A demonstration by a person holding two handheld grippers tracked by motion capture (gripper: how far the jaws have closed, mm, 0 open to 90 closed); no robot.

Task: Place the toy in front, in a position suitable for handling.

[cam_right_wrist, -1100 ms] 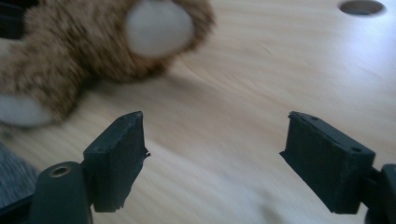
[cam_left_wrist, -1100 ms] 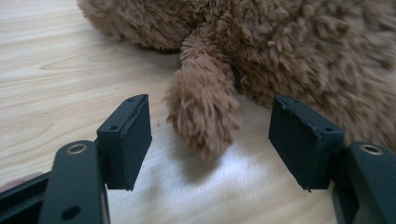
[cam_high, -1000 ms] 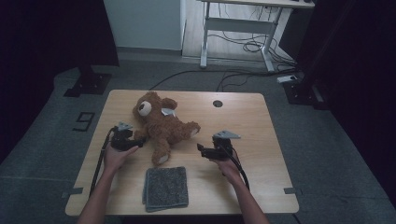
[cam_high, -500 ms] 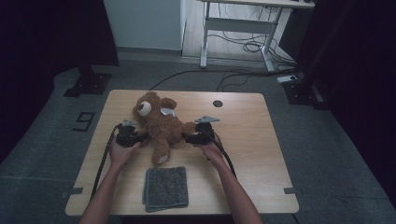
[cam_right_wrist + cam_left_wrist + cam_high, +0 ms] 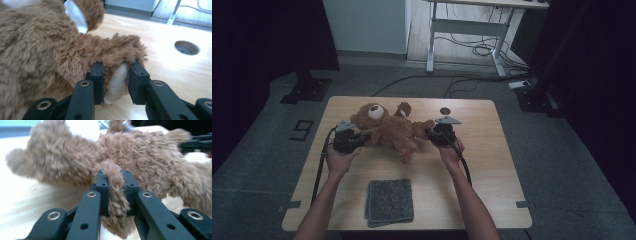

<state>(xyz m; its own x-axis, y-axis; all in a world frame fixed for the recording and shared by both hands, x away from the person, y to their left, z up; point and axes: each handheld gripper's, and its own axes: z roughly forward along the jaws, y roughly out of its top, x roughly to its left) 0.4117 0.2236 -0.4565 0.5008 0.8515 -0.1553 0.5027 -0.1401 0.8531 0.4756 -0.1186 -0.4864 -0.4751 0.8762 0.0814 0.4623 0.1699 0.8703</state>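
nearest lies a folded grey cloth (image 5: pixel 389 201) on the wooden table (image 5: pixel 492 175). beyond it, the left gripper (image 5: pixel 354 140) and right gripper (image 5: pixel 434 134) have just closed, each pinching a limb of the brown teddy bear (image 5: pixel 389 130) stretched mid-table between them.

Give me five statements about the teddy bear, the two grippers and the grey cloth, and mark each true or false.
1. The left gripper is clamped on a limb of the teddy bear. True.
2. The right gripper is open and clear of the bear. False: its jaws are shut on a limb that ends in a pale paw pad.
3. The grey cloth lies folded on the table, nearer the person than the bear. True.
4. The bear lies on top of the grey cloth. False: bear and cloth are apart, with bare wood between them.
5. Both grippers hold the bear from the same side. False: the left gripper is at one side of it, the right at the other.
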